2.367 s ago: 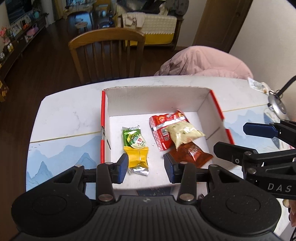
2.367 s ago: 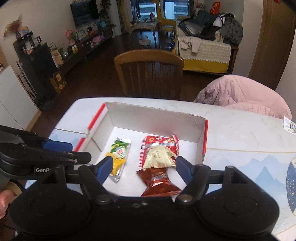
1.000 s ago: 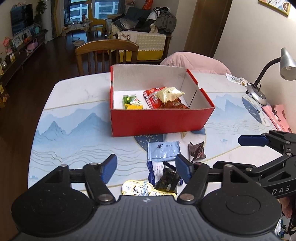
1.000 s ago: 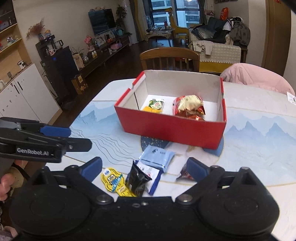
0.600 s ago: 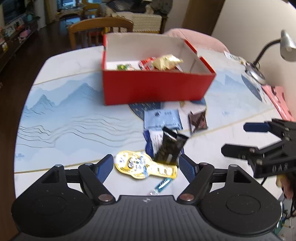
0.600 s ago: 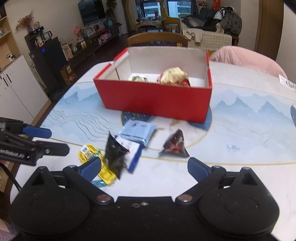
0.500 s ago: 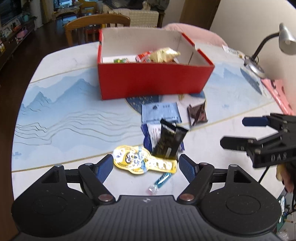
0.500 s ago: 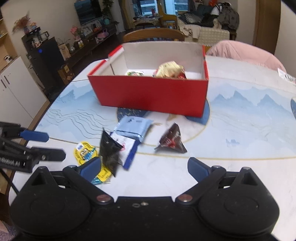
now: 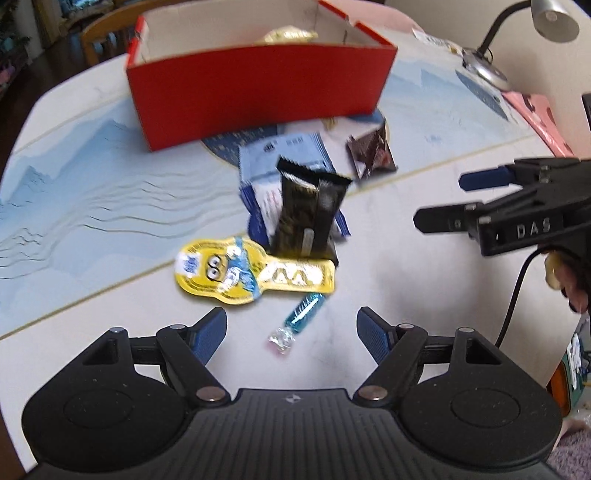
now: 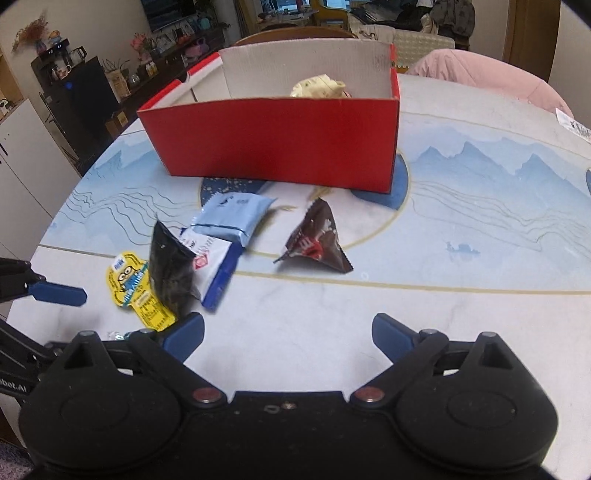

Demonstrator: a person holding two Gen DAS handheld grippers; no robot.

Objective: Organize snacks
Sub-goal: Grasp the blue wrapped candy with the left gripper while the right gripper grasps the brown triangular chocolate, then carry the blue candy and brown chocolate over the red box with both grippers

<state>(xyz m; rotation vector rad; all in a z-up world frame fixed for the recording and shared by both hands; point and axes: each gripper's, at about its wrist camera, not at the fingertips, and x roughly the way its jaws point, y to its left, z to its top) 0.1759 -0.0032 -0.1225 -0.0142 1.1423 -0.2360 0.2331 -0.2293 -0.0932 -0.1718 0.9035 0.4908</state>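
Note:
A red box [image 9: 258, 85] [image 10: 273, 140] with snacks inside stands at the far side of the table. In front of it lie loose snacks: a yellow minion packet [image 9: 251, 273] [image 10: 138, 291], a black packet [image 9: 310, 218] [image 10: 170, 273], a light blue packet [image 9: 284, 155] [image 10: 232, 218], a brown triangular packet [image 9: 371, 155] [image 10: 317, 240] and a small teal candy [image 9: 301, 321]. My left gripper [image 9: 291, 332] is open and empty, low over the teal candy. My right gripper [image 10: 288, 332] is open and empty, near the brown packet.
A desk lamp [image 9: 491, 66] and a pink booklet [image 9: 535, 118] are at the table's right. A wooden chair [image 10: 295, 35] and a pink coat [image 10: 487, 70] stand behind the table. The right gripper shows in the left wrist view [image 9: 476, 199].
Both grippers have pulled back from over the box and come down low toward the loose snacks in front of it. Both stay open.

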